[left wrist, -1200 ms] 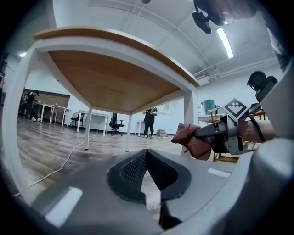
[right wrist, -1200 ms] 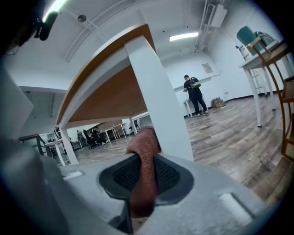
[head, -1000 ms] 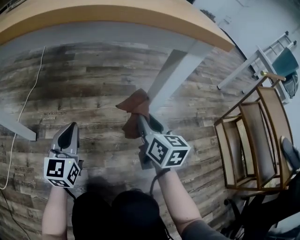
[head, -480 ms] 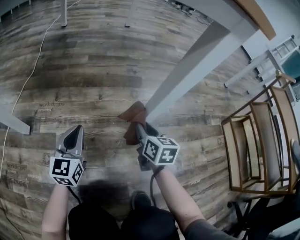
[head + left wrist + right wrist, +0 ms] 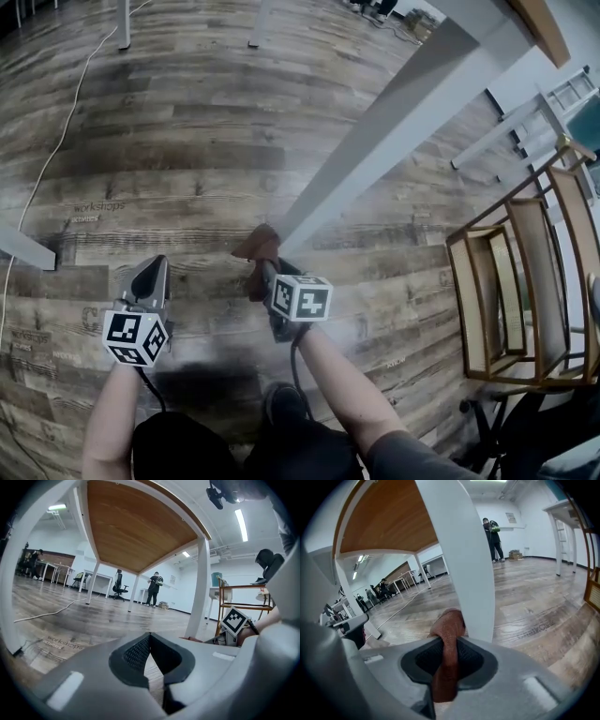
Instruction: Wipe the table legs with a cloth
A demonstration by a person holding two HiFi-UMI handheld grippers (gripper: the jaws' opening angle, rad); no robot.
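Observation:
My right gripper (image 5: 262, 266) is shut on a brown cloth (image 5: 255, 249), low down near the floor. The cloth (image 5: 449, 629) presses against the foot of the white table leg (image 5: 394, 122), which rises just beyond the jaws as a broad white table leg (image 5: 461, 555). My left gripper (image 5: 150, 279) hovers to the left, shut with nothing between its jaws. In the left gripper view the same white leg (image 5: 199, 590) stands at the right, and the wooden underside of the table (image 5: 136, 522) spreads overhead.
A wooden chair (image 5: 520, 281) stands to the right. A white cable (image 5: 47, 159) runs across the plank floor at the left. Another white leg foot (image 5: 23, 248) lies at the far left. People stand far off in the room (image 5: 153, 588).
My right gripper has slid the cloth down the leg toward its foot. The head view has tilted down, so the tabletop has left the frame. The left gripper has barely moved.

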